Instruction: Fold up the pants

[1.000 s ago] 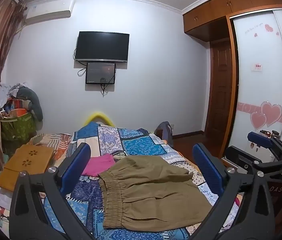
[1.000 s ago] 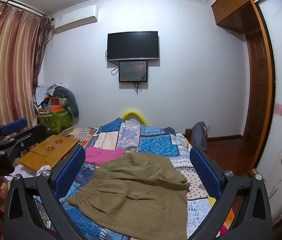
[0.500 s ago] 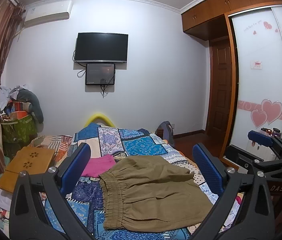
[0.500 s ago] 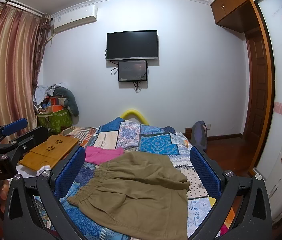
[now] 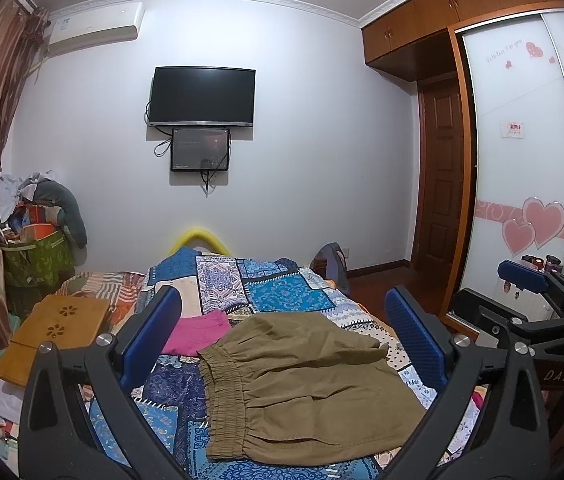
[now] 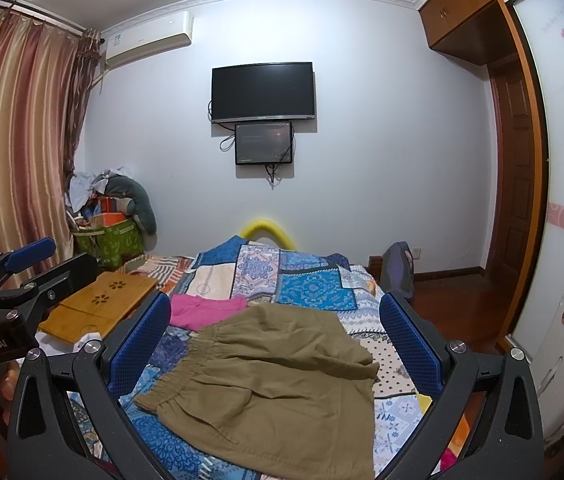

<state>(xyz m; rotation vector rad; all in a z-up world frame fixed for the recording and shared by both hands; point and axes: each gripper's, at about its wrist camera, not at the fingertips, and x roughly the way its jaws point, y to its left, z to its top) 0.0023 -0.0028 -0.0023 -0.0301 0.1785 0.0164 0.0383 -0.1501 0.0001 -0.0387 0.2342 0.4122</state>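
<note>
Olive-brown pants [image 5: 302, 388] lie folded on the patchwork bedspread [image 5: 266, 292], elastic waistband to the left; they also show in the right wrist view [image 6: 274, 384]. My left gripper [image 5: 282, 344] is open and empty, held above and in front of the pants. My right gripper [image 6: 274, 340] is open and empty, likewise above the pants. Each gripper shows at the edge of the other's view: the right gripper [image 5: 522, 292], the left gripper [image 6: 26, 276].
A pink garment [image 5: 196, 330] lies on the bed behind the pants. A wooden lap tray [image 5: 56, 332] sits at the bed's left. A green basket of clutter [image 5: 36, 256] stands by the curtain. A wardrobe [image 5: 522, 160] and a door are to the right.
Both views have tilted up slightly, so the grippers have lifted a little. The pants lie unmoved and both grippers stay open.
</note>
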